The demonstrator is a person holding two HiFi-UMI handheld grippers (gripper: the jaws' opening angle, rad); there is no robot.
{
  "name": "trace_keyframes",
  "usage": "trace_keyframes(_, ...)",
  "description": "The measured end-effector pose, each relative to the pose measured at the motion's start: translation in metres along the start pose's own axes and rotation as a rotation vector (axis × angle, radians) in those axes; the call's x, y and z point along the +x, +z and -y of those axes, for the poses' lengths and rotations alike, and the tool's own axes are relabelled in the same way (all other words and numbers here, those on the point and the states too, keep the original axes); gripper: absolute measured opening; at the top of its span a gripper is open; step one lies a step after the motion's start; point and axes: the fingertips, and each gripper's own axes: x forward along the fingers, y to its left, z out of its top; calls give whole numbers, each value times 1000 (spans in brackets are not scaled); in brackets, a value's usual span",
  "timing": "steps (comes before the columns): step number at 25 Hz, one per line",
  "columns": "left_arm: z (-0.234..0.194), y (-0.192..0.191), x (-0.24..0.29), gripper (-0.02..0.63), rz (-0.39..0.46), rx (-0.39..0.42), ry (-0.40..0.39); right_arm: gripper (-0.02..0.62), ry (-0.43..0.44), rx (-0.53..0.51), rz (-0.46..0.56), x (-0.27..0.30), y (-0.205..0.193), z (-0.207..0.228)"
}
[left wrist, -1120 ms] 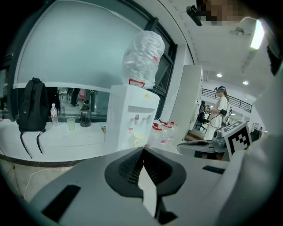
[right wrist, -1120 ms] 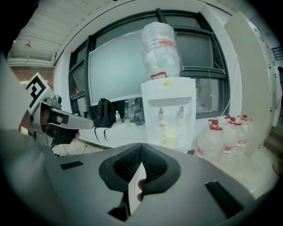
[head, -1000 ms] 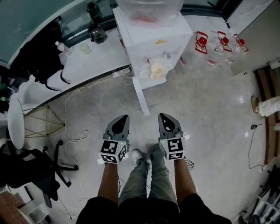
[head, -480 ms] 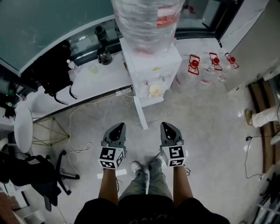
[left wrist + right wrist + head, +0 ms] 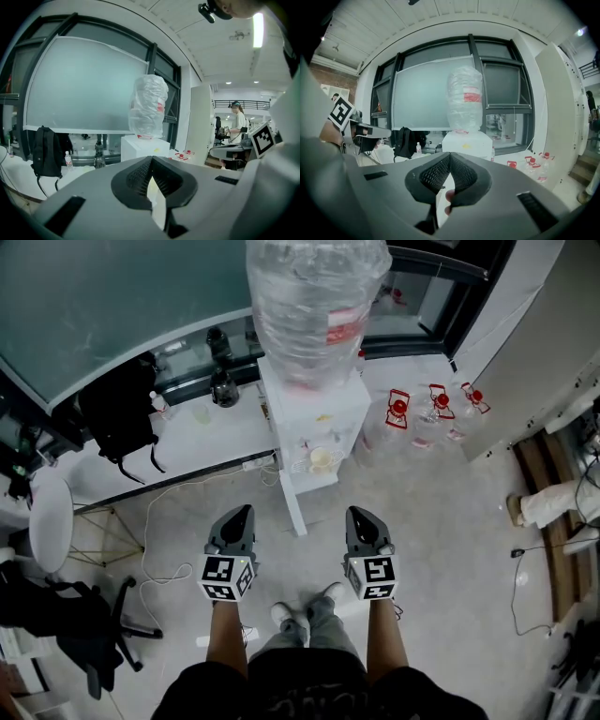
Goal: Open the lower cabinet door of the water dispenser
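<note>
The water dispenser stands ahead of the person against the window counter, well apart from both tools; its lower cabinet door lies under the tap shelf where a cup sits, too foreshortened from above to show a handle. The left gripper and right gripper hover side by side over the floor, jaws pressed together and empty. The likely risks: arriving with jaws closed and bumping the door rather than catching it, knocking the cup, or rocking the tall wrapped bottle.
</note>
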Motion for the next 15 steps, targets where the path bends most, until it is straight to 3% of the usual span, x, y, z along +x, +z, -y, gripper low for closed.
trace_keyframes(15, 17, 71, -49, 9, 113, 49, -54, 14, -55, -41, 108, -64, 68, -13)
